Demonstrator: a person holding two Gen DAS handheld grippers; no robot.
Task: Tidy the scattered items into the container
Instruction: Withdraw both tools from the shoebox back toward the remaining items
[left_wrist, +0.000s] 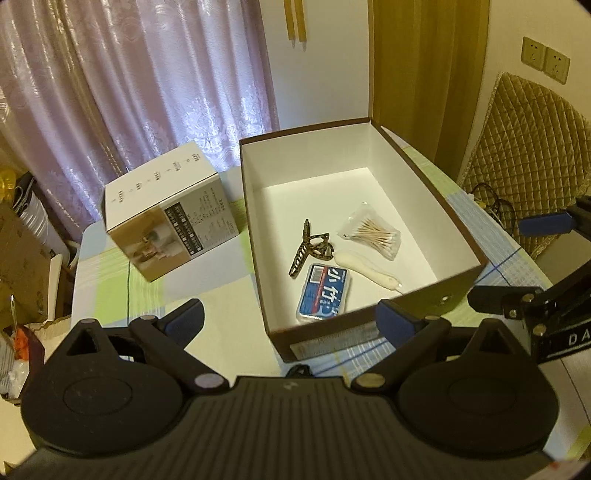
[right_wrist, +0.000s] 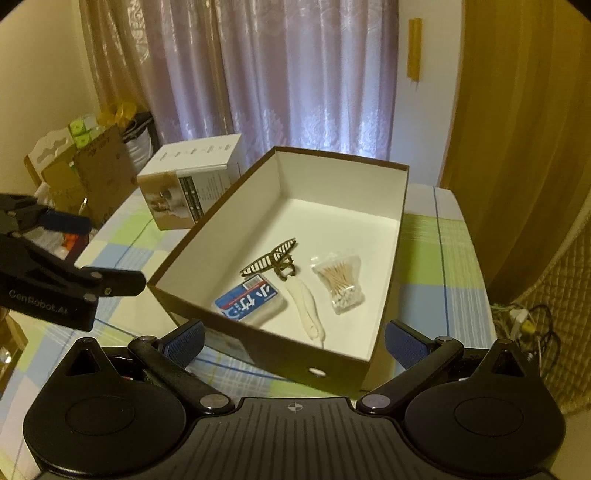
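1. While both claws stand spread and empty, left gripper (left_wrist: 290, 317) and right gripper (right_wrist: 293, 339) risk nudging the brown container (left_wrist: 369, 317)
2. Hair claw (left_wrist: 308, 247), blue pack (left_wrist: 323, 291), cotton swabs (left_wrist: 373, 230) lie inside
3. Checked tablecloth (left_wrist: 221, 325); lilac curtains (left_wrist: 147, 74) behind

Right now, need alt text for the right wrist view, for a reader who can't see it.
An open brown box with a white inside sits on a checked tablecloth, holding a hair clip, a blue packet, a white tool and a bag of cotton swabs. The right gripper is open and empty in front of it.
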